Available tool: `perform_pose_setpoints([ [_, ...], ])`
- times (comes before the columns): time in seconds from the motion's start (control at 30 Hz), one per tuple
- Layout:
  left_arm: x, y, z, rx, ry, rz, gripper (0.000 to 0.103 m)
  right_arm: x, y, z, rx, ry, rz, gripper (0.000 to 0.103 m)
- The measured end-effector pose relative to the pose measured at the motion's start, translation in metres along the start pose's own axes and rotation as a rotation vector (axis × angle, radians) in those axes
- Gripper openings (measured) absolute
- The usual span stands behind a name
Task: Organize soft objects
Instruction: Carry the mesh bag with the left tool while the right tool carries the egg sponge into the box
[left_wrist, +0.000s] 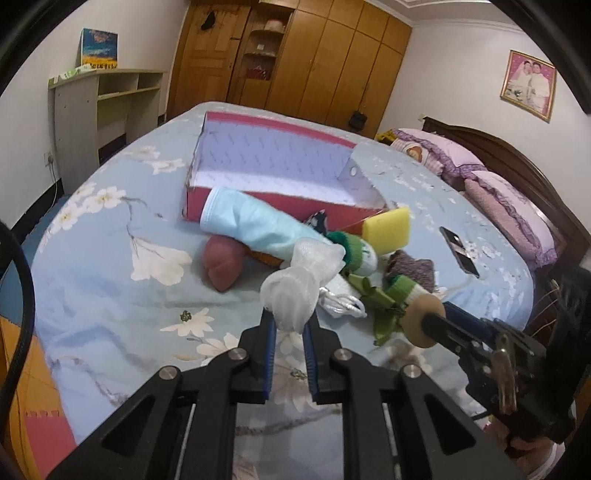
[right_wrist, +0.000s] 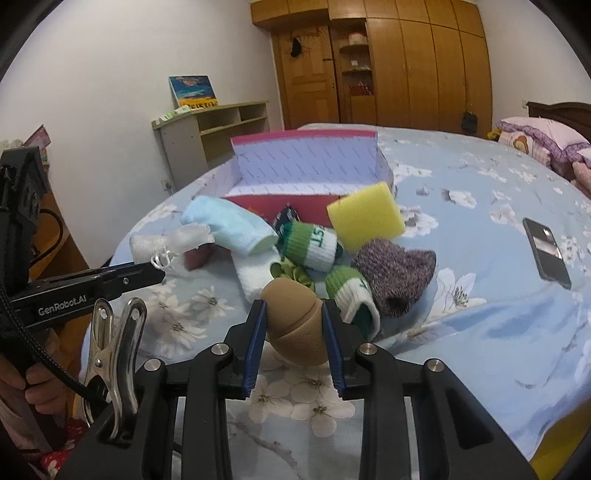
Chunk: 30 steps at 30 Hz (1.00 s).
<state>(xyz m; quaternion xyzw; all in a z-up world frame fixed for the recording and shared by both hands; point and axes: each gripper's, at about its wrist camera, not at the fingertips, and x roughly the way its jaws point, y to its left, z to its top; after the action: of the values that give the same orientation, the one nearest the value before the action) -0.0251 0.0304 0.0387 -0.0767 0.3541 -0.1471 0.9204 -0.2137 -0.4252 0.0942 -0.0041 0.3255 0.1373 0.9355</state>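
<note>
Left gripper (left_wrist: 290, 326): black angular frame, blue ribbed pads, round silver screw heads on linkages. Right gripper (right_wrist: 293, 325): same black frame, blue pads, silver screws. White "GenRobot.AI" lettering on left gripper's side. Black braided cable (right_wrist: 44, 354). Silver spring clip (right_wrist: 110, 354) on right gripper's body.

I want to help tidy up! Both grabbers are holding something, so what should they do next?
Probably carry both over to the empty red box and drop them in: the left gripper pinches the white mesh pouch, the right gripper the tan sponge.
</note>
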Motion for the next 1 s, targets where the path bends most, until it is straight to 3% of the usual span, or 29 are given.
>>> perform_pose_setpoints([
  [0.27,-0.02,-0.007,0.011,0.019,-0.041,-0.001,0.014,-0.008,0.0,0.012,0.003,-0.007,0.042,0.031],
  [0.37,-0.022,-0.008,0.019,0.028,-0.048,0.006,0.014,-0.005,-0.004,0.021,0.044,0.019,0.102,0.031],
  [1.0,-0.003,-0.003,0.083,0.046,-0.075,0.043,0.014,0.001,-0.012,0.091,-0.007,-0.03,0.062,0.031],
])
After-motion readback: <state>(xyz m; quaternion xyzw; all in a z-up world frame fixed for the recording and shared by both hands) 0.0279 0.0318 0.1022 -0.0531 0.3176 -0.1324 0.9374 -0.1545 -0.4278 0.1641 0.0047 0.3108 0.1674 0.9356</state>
